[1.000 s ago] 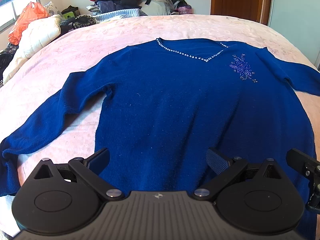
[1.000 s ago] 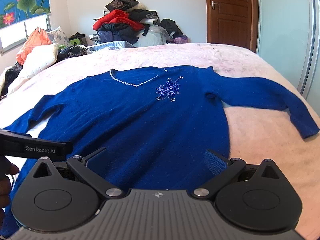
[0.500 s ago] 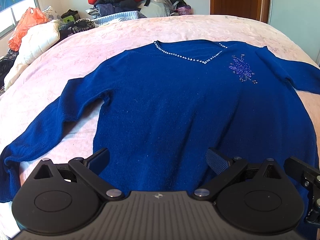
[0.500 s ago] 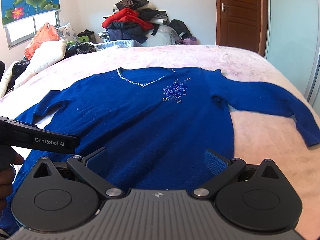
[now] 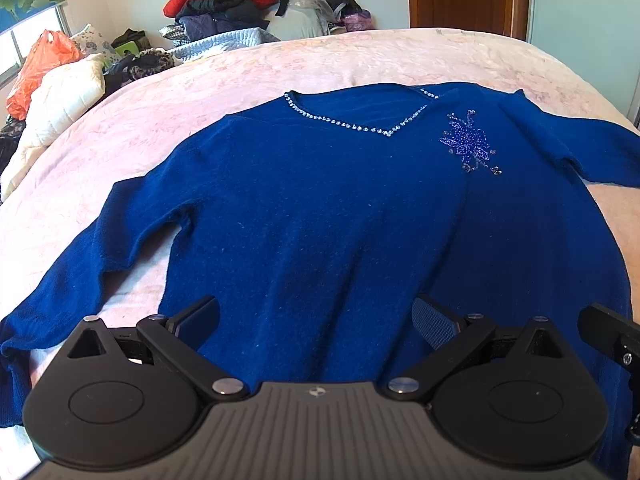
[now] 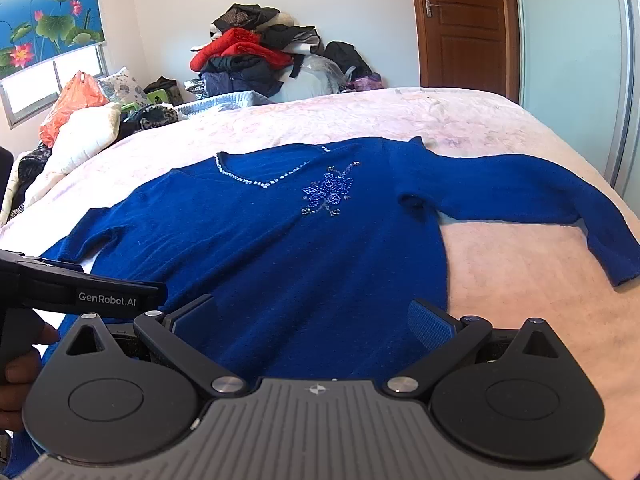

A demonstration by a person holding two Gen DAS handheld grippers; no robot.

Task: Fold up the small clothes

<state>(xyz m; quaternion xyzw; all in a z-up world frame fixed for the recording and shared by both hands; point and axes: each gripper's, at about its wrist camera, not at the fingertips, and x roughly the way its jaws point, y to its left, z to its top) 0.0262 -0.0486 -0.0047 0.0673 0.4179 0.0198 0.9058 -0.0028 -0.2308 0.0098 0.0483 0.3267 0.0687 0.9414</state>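
Note:
A dark blue V-neck sweater [image 5: 340,208] with a beaded neckline and a beaded flower lies flat, front up, on the pink bed [image 5: 360,56], both sleeves spread out. It also shows in the right wrist view [image 6: 280,248]. My left gripper [image 5: 316,320] is open and empty, held above the sweater's lower hem. My right gripper [image 6: 312,320] is open and empty above the hem further right. The left gripper's body [image 6: 80,292] shows at the left edge of the right wrist view.
A pile of clothes [image 6: 256,60] stands beyond the bed's far edge. A white quilt [image 5: 60,96] and an orange bag [image 5: 36,68] lie at the far left. A wooden door [image 6: 464,24] is at the back right.
Both grippers have risen and pulled back a little from the sweater, so more of the room shows. The sweater has not moved.

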